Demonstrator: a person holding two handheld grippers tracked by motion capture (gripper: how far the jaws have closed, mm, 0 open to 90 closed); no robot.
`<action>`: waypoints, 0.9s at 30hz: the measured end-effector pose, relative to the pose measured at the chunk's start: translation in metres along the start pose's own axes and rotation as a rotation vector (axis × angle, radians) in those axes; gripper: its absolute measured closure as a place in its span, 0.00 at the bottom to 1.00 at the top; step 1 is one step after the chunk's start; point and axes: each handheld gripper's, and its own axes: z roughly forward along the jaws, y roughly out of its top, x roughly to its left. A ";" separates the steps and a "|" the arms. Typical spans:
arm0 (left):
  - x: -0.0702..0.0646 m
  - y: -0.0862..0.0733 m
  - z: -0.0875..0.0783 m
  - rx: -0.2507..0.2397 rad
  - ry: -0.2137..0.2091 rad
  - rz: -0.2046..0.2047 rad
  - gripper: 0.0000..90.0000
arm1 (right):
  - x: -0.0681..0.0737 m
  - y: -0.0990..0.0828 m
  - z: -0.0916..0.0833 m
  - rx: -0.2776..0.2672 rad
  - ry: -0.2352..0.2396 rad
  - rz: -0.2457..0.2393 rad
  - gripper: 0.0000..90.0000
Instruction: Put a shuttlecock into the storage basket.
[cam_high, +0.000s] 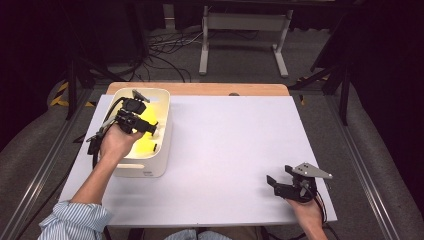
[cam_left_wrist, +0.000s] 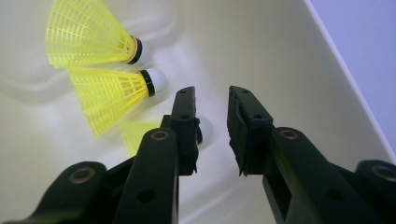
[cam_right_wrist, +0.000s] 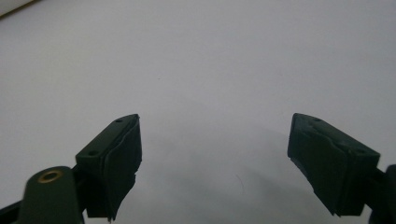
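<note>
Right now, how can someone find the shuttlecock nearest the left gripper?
Look in the white bin at the table's left end. Three yellow shuttlecocks lie there; this shuttlecock is half hidden behind the left gripper, unlike its two fully visible neighbours.

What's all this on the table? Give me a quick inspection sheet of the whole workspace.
Surface: white table, wood strip along the far edge.
Job's things: white bin at left, three yellow shuttlecocks inside.
Clutter: nothing seen.
Grippers: left gripper inside the bin, jaws apart, empty; right gripper wide open over bare table.
Cables: cable trails from the right gripper; floor cables beyond the table.
Surroundings: dark room, white stand behind.
</note>
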 end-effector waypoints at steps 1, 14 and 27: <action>0.000 0.000 -0.001 0.000 0.003 -0.001 0.77 | 0.000 0.000 0.000 0.001 0.001 0.000 0.20; -0.004 0.000 -0.016 -0.040 0.036 0.010 0.60 | 0.000 0.000 0.000 0.001 0.002 -0.001 0.20; -0.008 -0.002 -0.031 -0.070 0.063 0.029 0.53 | -0.001 -0.001 -0.003 -0.012 -0.005 -0.001 0.20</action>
